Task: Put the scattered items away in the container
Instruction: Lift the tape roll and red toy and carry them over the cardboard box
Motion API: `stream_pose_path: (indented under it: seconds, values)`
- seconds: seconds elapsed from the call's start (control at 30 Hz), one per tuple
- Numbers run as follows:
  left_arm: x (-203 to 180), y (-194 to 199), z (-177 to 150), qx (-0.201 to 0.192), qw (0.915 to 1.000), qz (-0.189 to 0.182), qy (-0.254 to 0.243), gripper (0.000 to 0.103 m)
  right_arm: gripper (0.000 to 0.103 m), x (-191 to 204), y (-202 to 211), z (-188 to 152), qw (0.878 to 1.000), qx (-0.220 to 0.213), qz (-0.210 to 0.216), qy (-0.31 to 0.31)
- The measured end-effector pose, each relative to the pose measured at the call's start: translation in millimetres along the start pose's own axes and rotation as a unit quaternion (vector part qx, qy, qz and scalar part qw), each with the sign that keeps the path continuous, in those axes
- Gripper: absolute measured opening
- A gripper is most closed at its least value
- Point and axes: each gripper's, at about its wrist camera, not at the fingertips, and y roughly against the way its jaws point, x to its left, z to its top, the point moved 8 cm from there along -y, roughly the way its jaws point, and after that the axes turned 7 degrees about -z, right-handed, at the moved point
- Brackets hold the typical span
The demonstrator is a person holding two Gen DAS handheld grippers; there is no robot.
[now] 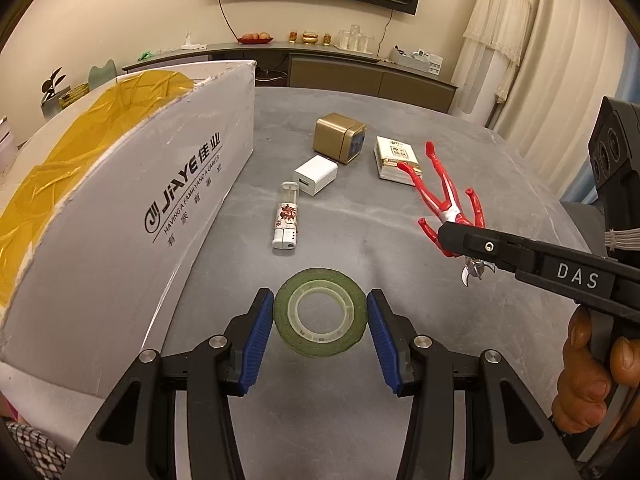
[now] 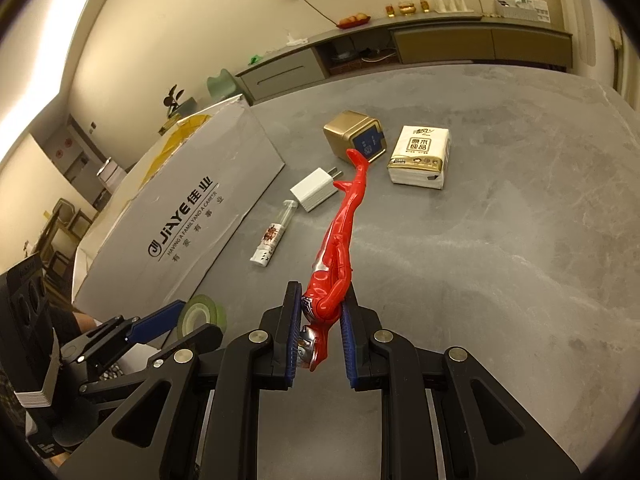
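Two grippers over a grey surface, one gripping a toy, one around a tape roll

The grey stone-look surface [image 1: 400, 240] carries a white cardboard box [image 1: 132, 216] lined with yellow film on its left side. Beside the box lie a lighter [image 1: 286, 222], a white charger [image 1: 314, 180], a gold tin [image 1: 340, 138] and a tissue pack [image 1: 398, 160], all apart from one another. Behind runs a long low cabinet [image 1: 360, 76] with small ornaments, a framed picture above it, and pale curtains [image 1: 520, 48] at the right.

The left gripper [image 1: 320, 316] sits low with its blue pads spread wide on either side of a green tape roll [image 1: 320, 316], which lies flat on the surface; whether the pads touch it I cannot tell. The right gripper [image 2: 320, 320], held by a hand [image 1: 588, 380], is raised and closed around the upper body of a red toy figure [image 2: 340, 236], whose legs stretch forward above the surface
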Motion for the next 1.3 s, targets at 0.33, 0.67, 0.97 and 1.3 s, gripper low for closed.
stream_pose_path:
  seconds: [0.33, 0.67, 0.97, 1.3]
  values:
    - [-8, 17, 0, -0.012, 0.9999, -0.002, -0.004, 0.049, 0.020, 10, 14, -6, 1.000, -0.008, 0.007, 0.012]
    - [-12, 39, 6, -0.032, 0.9995, -0.004, -0.007, 0.049, 0.020, 21, 31, -14, 1.000, -0.014, 0.017, 0.021]
    - [-15, 56, 10, -0.050, 0.9987, -0.005, -0.013, 0.049, 0.020, 29, 45, -24, 0.999, -0.015, 0.024, 0.027]
    - [-10, 74, 18, -0.071, 0.9974, -0.011, -0.005, 0.049, 0.020, 39, 61, -32, 0.999, -0.020, 0.032, 0.033]
